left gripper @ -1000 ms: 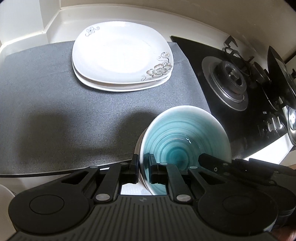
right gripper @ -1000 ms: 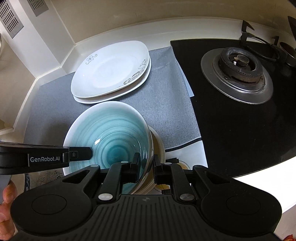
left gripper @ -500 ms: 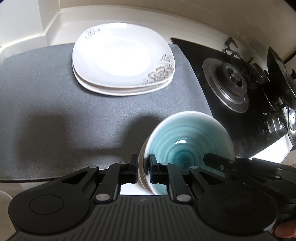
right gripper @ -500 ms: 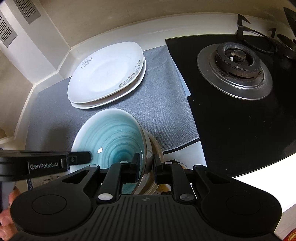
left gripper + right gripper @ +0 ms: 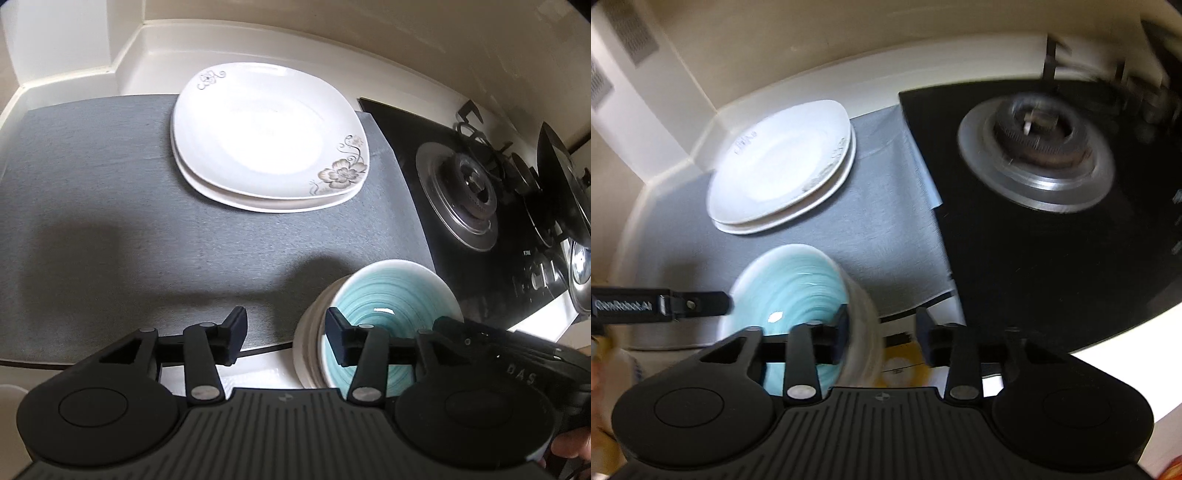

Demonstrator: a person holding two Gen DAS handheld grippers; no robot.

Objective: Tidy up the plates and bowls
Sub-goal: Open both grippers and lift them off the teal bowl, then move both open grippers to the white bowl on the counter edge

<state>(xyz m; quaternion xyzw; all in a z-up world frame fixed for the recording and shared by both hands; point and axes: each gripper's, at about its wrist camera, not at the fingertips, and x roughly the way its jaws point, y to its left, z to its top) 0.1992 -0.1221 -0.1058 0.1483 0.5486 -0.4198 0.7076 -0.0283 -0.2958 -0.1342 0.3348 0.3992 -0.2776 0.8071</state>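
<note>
Both claws have just been opening, letting go of the teal bowl (image 5: 391,314), which sits on a short stack of pale bowls (image 5: 308,347) at the lower right of the left wrist view, on the near edge of the counter (image 5: 258,363) just off the grey mat (image 5: 110,221). The left claw (image 5: 282,334) is released, jaws spread: its right pad hangs over the teal inside, its left pad is out over the mat, and the rim lies between them with no squeeze. The right claw (image 5: 881,334) is released too (view badly motion-blurred), its left pad at the bowl's wall at lower centre of that view, contact unclear, its right pad clear of it. The two white floral plates (image 5: 269,136) are stacked at upper centre of the mat, well apart from the bowls, beside the black hob (image 5: 480,206). The step in hand looks like release and withdraw. To do it well: widen both claws until the pads plainly clear the rim, then lift straight away along the fingers, not sideways, since a pad dragging the rim could tip or slide the stack off the counter edge. Check that the teal bowl sits nested and level before moving off.
</note>
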